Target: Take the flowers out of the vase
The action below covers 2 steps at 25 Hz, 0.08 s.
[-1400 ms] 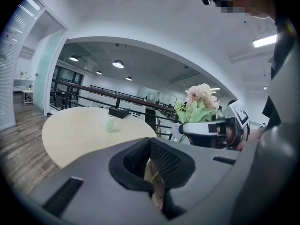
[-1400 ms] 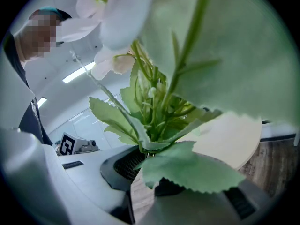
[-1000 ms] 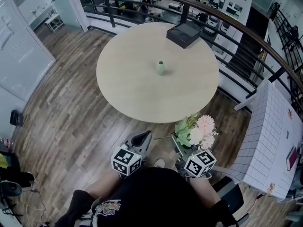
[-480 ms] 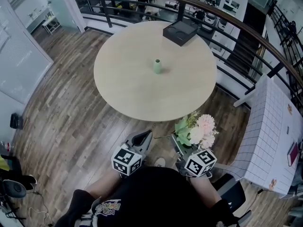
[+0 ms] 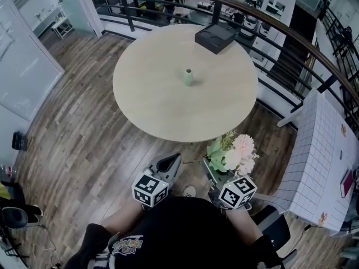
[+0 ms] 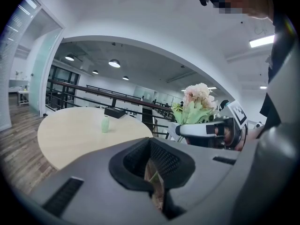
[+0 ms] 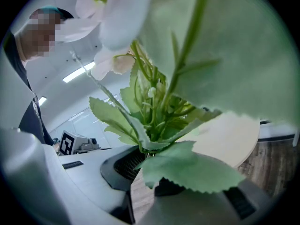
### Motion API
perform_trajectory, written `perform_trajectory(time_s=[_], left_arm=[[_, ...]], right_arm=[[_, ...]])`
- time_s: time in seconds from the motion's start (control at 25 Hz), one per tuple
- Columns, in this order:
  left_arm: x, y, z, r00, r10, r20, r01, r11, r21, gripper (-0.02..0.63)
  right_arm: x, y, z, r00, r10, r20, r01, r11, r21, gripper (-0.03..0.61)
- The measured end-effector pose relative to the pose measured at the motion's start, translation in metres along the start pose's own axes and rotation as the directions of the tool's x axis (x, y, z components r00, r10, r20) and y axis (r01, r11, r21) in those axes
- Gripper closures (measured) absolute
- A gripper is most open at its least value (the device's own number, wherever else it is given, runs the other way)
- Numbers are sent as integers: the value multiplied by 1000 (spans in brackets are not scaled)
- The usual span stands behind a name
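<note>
Well apart, green vase [image 5: 188, 77] and flowers [image 5: 233, 154]

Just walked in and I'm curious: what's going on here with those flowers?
A person holds a two-jaw gripper in each hand. The right gripper is clamped on a bunch of flowers, held short of the round table. The small green vase stands flowerless at mid-table. The left gripper is shut, holding nothing.

Mostly bare round table [image 5: 151, 94] ahead.
Small vase [image 5: 188, 77] stands at centre; black box [image 5: 217, 38] sits near far edge.
</note>
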<state>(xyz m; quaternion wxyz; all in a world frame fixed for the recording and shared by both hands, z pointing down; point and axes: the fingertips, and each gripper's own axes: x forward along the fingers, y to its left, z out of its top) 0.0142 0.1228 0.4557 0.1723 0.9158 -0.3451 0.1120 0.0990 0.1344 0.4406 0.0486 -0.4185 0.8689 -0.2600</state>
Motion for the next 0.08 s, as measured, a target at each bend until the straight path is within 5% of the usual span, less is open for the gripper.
perform_trajectory(time_s=[0.08], left_arm=[[7,3,6,1000,2,1,-2,1000,-5,607]], right_arm=[[4,-6,7,1000,4,-2,-4,1000,0,505]])
